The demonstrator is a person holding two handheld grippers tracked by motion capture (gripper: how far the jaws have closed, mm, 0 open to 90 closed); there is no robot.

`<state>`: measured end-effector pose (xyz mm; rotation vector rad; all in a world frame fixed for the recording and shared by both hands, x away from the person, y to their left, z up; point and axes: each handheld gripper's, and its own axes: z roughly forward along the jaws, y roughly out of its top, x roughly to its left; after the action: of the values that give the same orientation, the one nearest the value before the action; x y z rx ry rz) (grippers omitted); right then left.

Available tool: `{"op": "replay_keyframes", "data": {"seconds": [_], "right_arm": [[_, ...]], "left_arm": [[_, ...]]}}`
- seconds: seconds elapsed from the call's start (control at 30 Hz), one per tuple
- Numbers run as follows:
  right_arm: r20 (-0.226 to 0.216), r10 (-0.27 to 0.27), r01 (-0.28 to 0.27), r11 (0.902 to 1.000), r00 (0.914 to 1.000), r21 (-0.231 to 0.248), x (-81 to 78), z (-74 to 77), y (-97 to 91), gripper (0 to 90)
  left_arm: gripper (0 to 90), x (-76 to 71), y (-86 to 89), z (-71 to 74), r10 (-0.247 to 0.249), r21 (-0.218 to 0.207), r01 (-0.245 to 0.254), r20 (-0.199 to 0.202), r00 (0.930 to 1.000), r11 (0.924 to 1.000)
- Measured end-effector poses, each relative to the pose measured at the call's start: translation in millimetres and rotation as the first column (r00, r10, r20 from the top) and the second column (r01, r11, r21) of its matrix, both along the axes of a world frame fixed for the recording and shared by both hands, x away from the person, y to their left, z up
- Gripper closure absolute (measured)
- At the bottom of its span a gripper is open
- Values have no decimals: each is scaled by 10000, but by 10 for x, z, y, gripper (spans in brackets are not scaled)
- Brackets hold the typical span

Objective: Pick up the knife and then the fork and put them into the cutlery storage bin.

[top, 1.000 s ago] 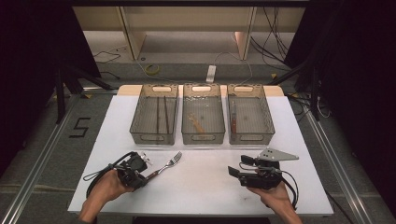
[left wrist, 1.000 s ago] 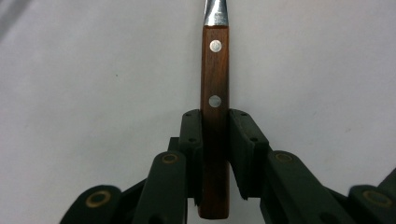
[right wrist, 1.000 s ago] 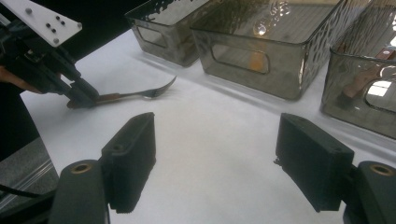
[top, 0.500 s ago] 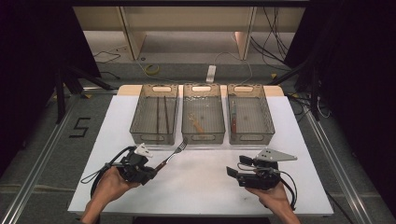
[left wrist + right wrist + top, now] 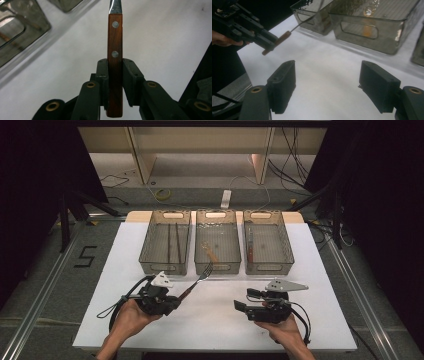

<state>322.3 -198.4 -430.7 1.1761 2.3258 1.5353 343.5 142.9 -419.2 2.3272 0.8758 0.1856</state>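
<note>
Item: fork (image 5: 200, 278), one, wooden handle with two rivets, metal tines. Located at centre of the high view, lifted off the white table (image 5: 220, 317), tines pointing toward the near wall of the middle bin (image 5: 218, 242).

Left gripper (image 5: 115, 82): jaws clamped on the lower part of the handle, which stood upright between the pads in the left gripper view.

Right gripper (image 5: 327, 85): jaws wide apart, nothing between them, low over the table at lower right of the high view.

Bins: three clear ones in a row at upper centre (left holds two dark sticks, middle one brownish piece, right one slim utensil).

Risk, judged: the tines could catch the bin's near rim, since they sit about level with it; the narrow grip near the handle's end could let the fork pivot or slip.
</note>
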Motion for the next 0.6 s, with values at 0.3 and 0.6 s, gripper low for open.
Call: {"op": "replay_keyframes", "data": {"seconds": [0.3,0.6], "right_arm": [[-607,74,-32,9976,9981,692,121,35,185,323],[-1348,158,41,9893,9907,1457,242,-10,366,346]], "left_arm": [[755,115,-338,52,-388,-187,388,-5,9992,9991],[755,84,-545,66,-490,-668,491,22,9988,9966]]}}
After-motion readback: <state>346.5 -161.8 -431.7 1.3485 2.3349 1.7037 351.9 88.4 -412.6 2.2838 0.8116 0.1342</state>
